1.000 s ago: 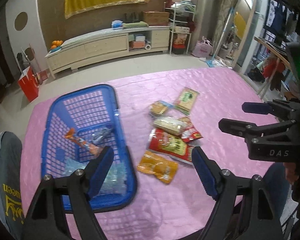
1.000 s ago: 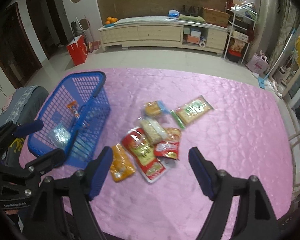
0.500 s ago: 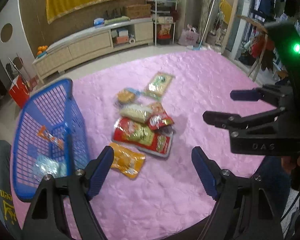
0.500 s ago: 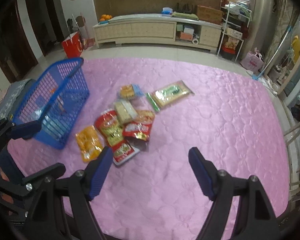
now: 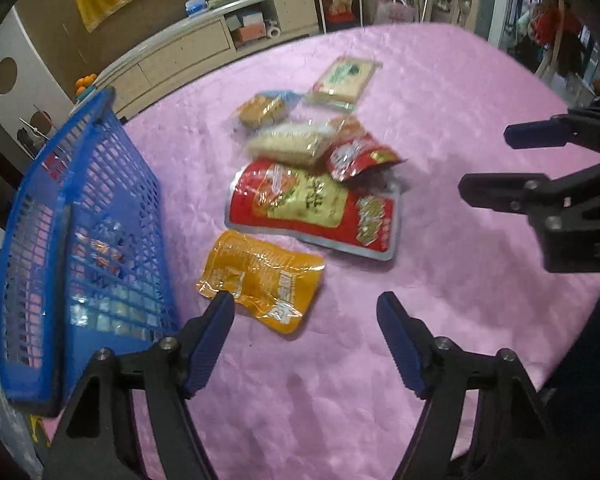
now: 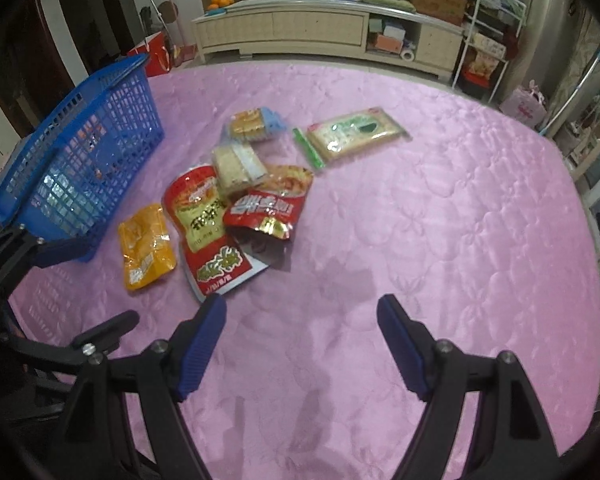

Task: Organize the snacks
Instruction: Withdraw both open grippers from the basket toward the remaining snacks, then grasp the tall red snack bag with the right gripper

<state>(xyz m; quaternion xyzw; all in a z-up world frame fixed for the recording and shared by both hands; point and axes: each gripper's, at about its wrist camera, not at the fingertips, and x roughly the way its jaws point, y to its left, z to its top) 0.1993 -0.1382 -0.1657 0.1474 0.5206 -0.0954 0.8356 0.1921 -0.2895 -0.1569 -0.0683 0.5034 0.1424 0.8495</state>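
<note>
Left wrist view: both jaws released; blue basket [image 5: 80, 216] flanks yellow packet [image 5: 260, 280].

Top centre: I see a long cream sideboard [image 6: 320, 28] against the wall.
On its left end: oranges [image 6: 220, 1].
Upper left: red bag [image 6: 156, 54] on the floor.
Upper right: white wire rack [image 6: 486, 40].

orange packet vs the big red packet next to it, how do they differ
The orange packet is smaller than the big red packet. The orange packet lies alone on the pink cloth, touching no other snack; the big red packet has a clear pouch and a small red packet resting on its far edge. The orange packet is nearer the blue basket. Both lie flat, outside the basket, ungripped.
</note>
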